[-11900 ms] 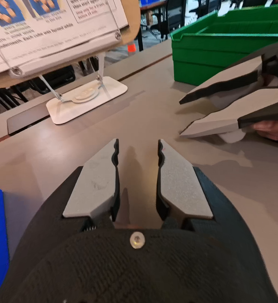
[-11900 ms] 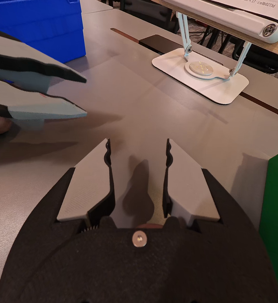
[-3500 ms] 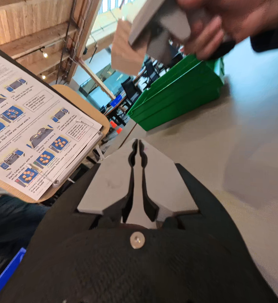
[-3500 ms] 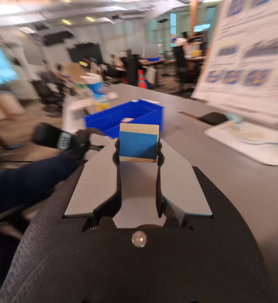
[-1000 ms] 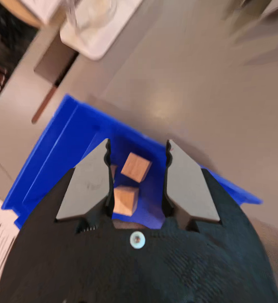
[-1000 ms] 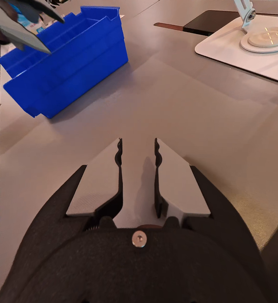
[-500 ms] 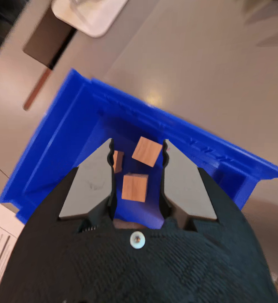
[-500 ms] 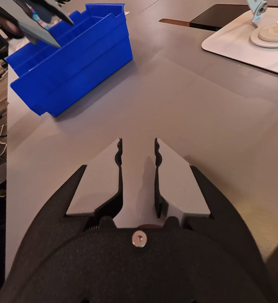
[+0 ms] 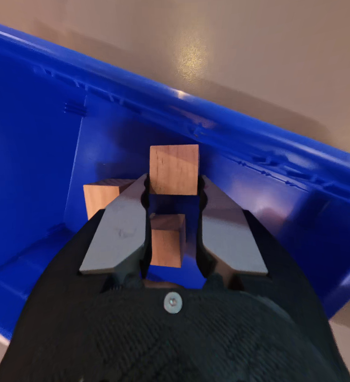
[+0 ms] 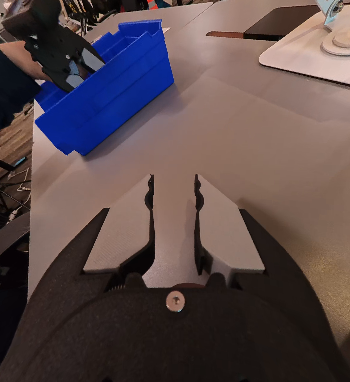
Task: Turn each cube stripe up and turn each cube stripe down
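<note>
In the left wrist view my left gripper (image 9: 173, 179) reaches down into the blue bin (image 9: 242, 132). Its fingertips press both sides of a plain wooden cube (image 9: 173, 169) near the bin's far wall. A second cube (image 9: 166, 241) lies lower between the fingers, and a third (image 9: 100, 196) sits to the left, partly hidden by the left finger. No stripe shows on any of them. In the right wrist view my right gripper (image 10: 174, 177) is open and empty above the grey table. The bin (image 10: 108, 99) is far left there, with the left gripper (image 10: 81, 68) dipped into it.
A white stand base (image 10: 314, 55) sits at the back right, with a dark inset panel (image 10: 273, 31) behind it. The table's left edge (image 10: 32, 165) runs close to the bin, with floor and cables beyond. A person's dark sleeve (image 10: 2, 93) is at far left.
My left gripper has dropped into the bin and its jaws have narrowed onto the far cube. The right gripper has stayed open and nearly still.
</note>
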`<state>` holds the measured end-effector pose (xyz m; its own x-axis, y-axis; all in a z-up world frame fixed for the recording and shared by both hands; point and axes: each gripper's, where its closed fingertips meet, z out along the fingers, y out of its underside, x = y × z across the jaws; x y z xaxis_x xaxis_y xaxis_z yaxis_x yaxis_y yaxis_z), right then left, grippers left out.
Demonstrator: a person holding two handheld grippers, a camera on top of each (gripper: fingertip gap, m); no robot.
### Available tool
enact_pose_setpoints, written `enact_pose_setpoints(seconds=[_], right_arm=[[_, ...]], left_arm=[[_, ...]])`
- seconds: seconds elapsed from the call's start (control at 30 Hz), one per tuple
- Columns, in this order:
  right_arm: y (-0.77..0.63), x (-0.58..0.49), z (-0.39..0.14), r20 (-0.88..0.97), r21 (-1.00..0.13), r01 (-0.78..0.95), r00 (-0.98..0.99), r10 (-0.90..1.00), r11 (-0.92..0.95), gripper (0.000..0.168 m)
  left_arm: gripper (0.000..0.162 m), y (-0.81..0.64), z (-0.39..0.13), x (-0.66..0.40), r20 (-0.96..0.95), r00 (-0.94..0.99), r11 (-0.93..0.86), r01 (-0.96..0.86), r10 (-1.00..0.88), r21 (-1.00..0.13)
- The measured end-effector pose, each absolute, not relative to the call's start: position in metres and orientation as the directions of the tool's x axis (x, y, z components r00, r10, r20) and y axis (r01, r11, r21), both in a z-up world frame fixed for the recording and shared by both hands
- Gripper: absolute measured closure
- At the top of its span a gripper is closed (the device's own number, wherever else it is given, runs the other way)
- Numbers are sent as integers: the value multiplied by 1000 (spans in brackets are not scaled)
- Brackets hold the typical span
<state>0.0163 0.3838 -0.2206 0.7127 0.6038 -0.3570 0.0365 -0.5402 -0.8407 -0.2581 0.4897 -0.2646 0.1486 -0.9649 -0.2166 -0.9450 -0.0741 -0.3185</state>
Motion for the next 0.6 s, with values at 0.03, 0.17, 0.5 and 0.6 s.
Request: enact_pose_setpoints(seconds=[0.03,0.17,0.5,0.6], right_arm=[[383,16,-220,-357,-842,36,711,605,-539,132],[380,11,-217,-376,-840,34,684,626,-541,130],[310,-53,-148,-611,-790,-101,57,790,-604,111],[295,-58,-133,-636,-755,-130,-96,766,-643,108]], left_arm=[[116,490,-259,-258,-238,144,-55,-937,-961,-344],[117,498,-193,-240,-354,242,31,-787,-903,-616],[118,314,-84,-116,-637,-85,639,-202,-766,-742],[118,272,-84,-87,-657,-131,668,-58,-742,-742]])
